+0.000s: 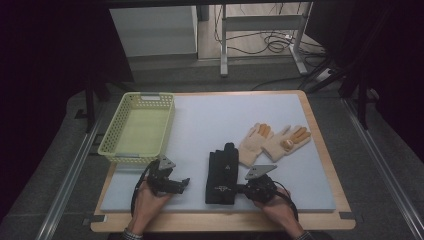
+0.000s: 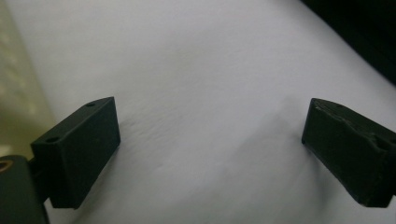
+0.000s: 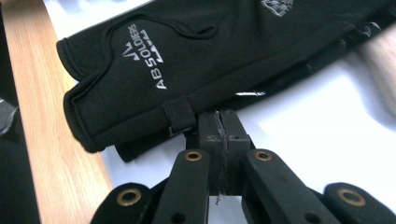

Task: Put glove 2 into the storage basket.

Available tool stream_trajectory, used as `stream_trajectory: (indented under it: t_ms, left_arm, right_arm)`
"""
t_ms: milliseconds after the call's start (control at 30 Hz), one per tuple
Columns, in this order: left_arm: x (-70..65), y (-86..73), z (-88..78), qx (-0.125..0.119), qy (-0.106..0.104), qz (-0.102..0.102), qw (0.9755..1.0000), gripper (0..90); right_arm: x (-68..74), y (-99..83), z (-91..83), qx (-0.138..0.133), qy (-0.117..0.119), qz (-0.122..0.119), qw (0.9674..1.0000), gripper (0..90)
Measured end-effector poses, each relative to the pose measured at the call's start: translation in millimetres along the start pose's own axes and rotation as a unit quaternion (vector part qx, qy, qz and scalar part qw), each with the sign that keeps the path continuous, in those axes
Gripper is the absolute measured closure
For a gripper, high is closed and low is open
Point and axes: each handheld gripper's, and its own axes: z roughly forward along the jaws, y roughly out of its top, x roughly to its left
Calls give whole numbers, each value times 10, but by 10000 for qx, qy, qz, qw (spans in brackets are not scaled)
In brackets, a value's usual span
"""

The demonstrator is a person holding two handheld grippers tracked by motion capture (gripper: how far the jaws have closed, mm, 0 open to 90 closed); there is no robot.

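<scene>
The right gripper [image 1: 239, 188] sits at the near edge of the desk [image 1: 320, 150], its jaws pressed together at the edge of the black gloves [image 1: 222, 172], at the cuff, though whether fabric is pinched between them I cannot tell; the left gripper [image 1: 186, 183] rests on the pale mat [image 2: 196, 60], jaws wide apart with nothing between; beyond the black gloves, just beside them, lie cream gloves [image 1: 272, 140]; a yellow basket [image 1: 107, 142] stands at the far left.
</scene>
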Motion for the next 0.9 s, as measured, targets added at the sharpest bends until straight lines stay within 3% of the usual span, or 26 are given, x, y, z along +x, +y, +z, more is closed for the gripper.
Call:
stream_trajectory:
  t_ms: [67,167,400,633,800,900]
  left_arm:
    - [71,-36,-33,27,123,-63,9999,24]
    - [138,-72,-67,59,94,-98,9999,15]
    - [196,-119,-103,53,35,-55,10000,15]
    - [210,-129,-111,69,8,-10,10000,17]
    - [206,-131,-108,42,12,-37,10000,17]
    - [207,-132,-107,38,9,-41,10000,17]
  right_arm:
    - [17,38,51,-13,21,-19,10000,884]
    - [58,124,152,-14,39,-80,10000,883]
    - [136,302,357,-22,-11,-165,9999,882]
    - [241,459,553,-36,102,-228,9997,875]
    - [260,490,555,41,153,-318,9994,819]
    - [191,427,410,-40,108,-232,9997,744]
